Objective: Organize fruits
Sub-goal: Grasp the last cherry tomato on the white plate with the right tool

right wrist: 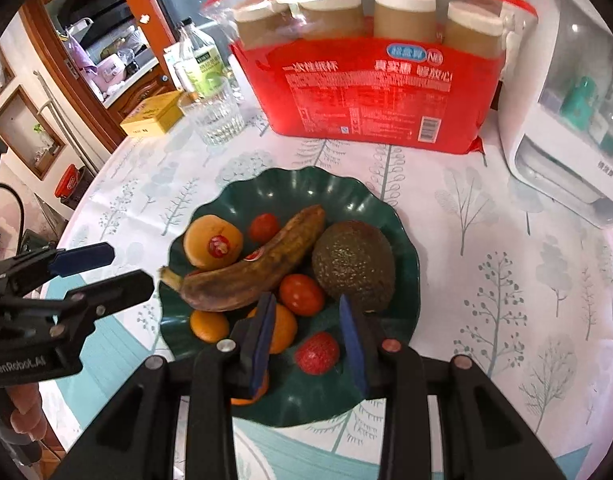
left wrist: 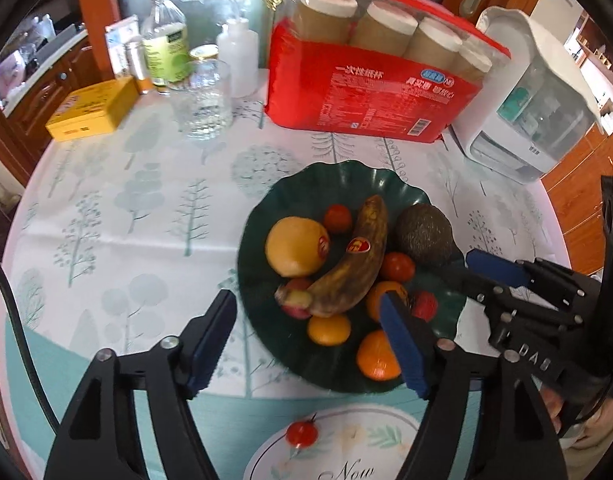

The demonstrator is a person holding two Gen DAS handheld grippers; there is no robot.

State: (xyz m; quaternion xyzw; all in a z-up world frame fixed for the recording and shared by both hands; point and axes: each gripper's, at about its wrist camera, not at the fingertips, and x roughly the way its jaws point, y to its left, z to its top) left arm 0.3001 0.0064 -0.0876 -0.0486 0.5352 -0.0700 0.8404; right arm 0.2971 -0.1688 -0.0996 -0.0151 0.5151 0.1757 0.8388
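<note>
A dark green plate [left wrist: 290,196] [right wrist: 290,188] holds a brown-spotted banana [left wrist: 358,256] [right wrist: 262,264], an avocado [left wrist: 424,234] [right wrist: 352,264], a yellow fruit with a sticker [left wrist: 294,246] [right wrist: 212,242], several small oranges, red tomatoes and a strawberry [right wrist: 317,353]. My left gripper [left wrist: 306,344] is open and empty over the plate's near left edge. My right gripper [right wrist: 308,340] is open above the strawberry, touching nothing; it also shows in the left wrist view [left wrist: 466,276]. A cherry tomato [left wrist: 302,433] lies on the cloth in front of the plate.
A red pack of paper cups [left wrist: 370,88] [right wrist: 370,88] stands behind the plate. A white appliance [left wrist: 534,112] [right wrist: 566,120] is at the right. A glass tumbler [left wrist: 204,100] [right wrist: 216,116], a yellow box [left wrist: 92,110], bottles and jars are at the back left.
</note>
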